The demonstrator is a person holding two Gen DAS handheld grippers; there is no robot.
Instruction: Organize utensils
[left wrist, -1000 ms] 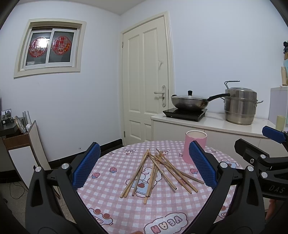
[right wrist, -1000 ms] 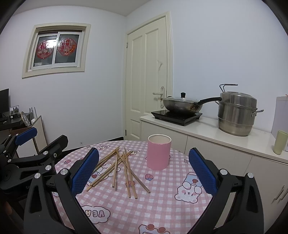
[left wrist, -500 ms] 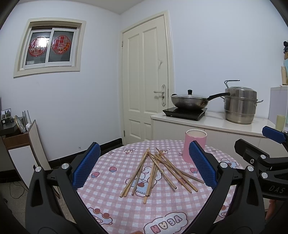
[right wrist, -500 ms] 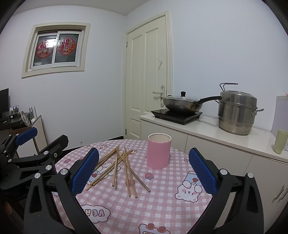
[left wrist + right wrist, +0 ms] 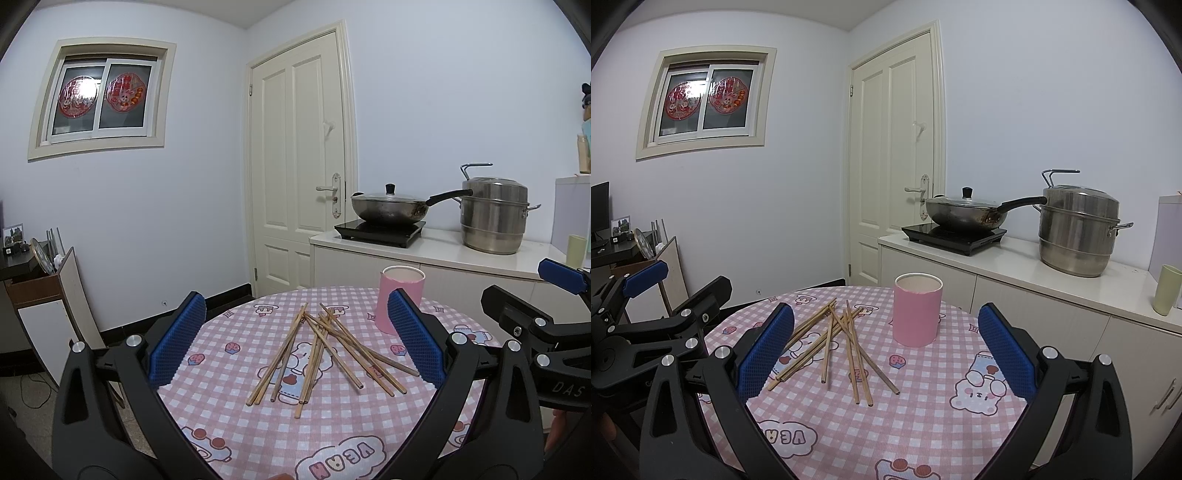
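Several wooden chopsticks (image 5: 325, 350) (image 5: 836, 345) lie criss-crossed in a loose pile on the round table's pink checked cloth (image 5: 258, 417) (image 5: 923, 417). An upright pink cylindrical holder (image 5: 397, 301) (image 5: 917, 309) stands just right of the pile, seemingly with nothing inside. My left gripper (image 5: 295, 339) hovers open above the near side of the table, the pile framed between its blue pads (image 5: 177, 338). My right gripper (image 5: 886, 345) is open too, held back from the pile and holder. Each gripper shows at the edge of the other's view.
Behind the table runs a white counter (image 5: 1015, 258) carrying an induction hob with a lidded wok (image 5: 964, 214), a steel steamer pot (image 5: 1078, 229) and a pale green cup (image 5: 1165, 290). A shut white door (image 5: 299, 166) is at the back. A low cabinet (image 5: 44, 295) stands left.
None of the objects has moved. Both grippers stay open and hold almost the same pose, with only a slight drift of the views.
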